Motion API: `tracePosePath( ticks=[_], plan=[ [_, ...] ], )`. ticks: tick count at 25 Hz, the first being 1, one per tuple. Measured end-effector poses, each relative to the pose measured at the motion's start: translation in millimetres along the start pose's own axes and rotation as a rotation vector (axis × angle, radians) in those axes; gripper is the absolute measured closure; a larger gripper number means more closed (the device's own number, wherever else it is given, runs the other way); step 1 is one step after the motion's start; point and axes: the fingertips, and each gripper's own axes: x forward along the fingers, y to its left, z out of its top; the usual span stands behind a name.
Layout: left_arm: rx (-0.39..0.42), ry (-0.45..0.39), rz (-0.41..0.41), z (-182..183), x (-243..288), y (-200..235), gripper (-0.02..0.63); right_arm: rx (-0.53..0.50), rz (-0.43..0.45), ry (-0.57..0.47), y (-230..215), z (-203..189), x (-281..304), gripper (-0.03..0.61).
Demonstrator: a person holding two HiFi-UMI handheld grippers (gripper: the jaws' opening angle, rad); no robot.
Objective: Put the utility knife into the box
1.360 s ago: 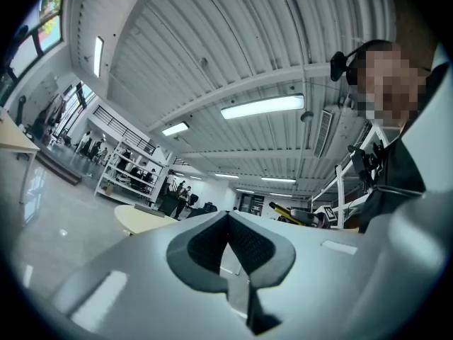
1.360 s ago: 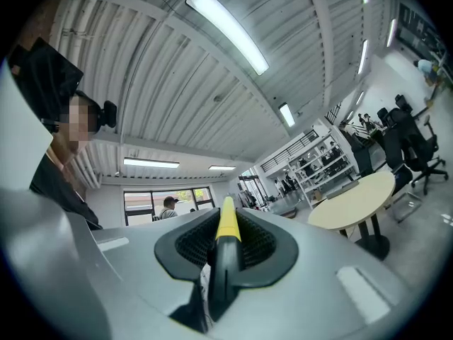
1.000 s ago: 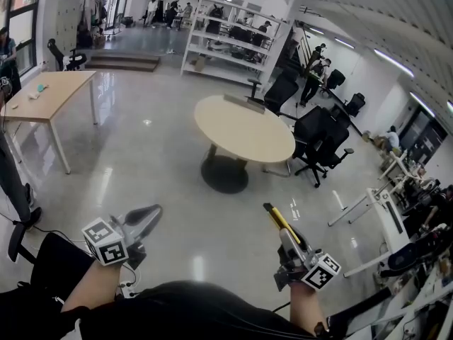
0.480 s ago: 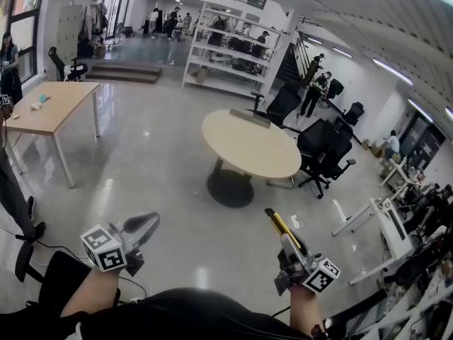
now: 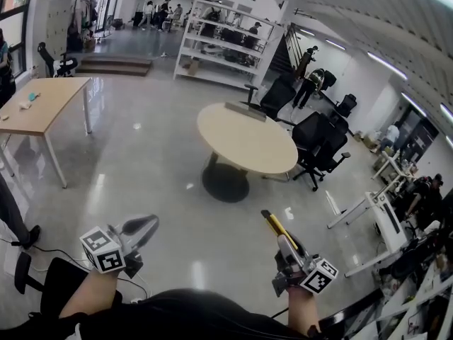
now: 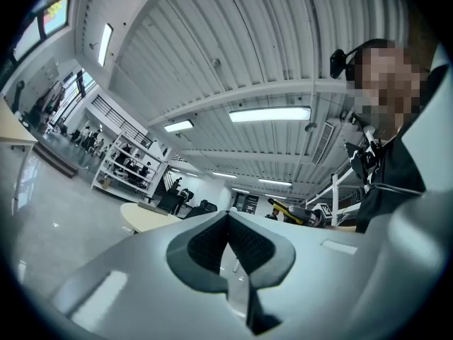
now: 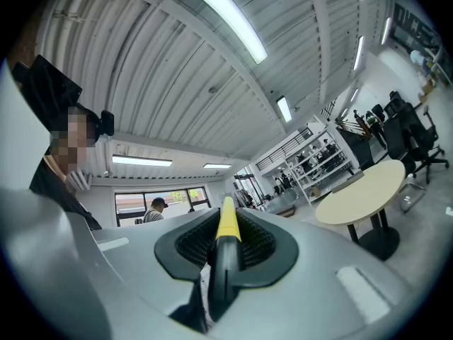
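**Knife clamped in the right claw, left claw empty**

The right claw (image 5: 284, 241) is closed on a long yellow and black utility knife (image 5: 273, 225). In the right gripper view the two dark ribbed pads (image 7: 257, 244) press on the knife's (image 7: 227, 227) black body from both sides. Its yellow part sticks out forward past the tips of the claw (image 7: 226, 245).

The left claw (image 5: 144, 226) is well apart to the left of the right one. In the left gripper view the jaws of this claw (image 6: 228, 222) stand together, tips touching, with nothing between them.

Both claws hang over the grey shiny floor (image 5: 141, 161) and point forward. Ahead of them, well apart and more on the side of the right claw, stands a round beige counter (image 5: 246, 139) on one dark foot. Black office chairs (image 5: 322, 144) stand just beside it, further right.
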Motion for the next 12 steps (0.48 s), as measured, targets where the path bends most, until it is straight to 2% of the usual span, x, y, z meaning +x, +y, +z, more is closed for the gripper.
tracePosePath(
  ticks=[5, 12],
  plan=[
    [0.014, 0.011, -0.013, -11.9, 33.8, 0.1, 0.615, 0.014, 0.003, -0.020, -35.8, 12.1, -6.9, 0.495],
    [0.076, 0.016, 0.023, -17.5, 116.0, -36.5, 0.615, 0.048, 0.060, -0.043, -114.3, 53.0, -34.8, 0.495]
  ],
)
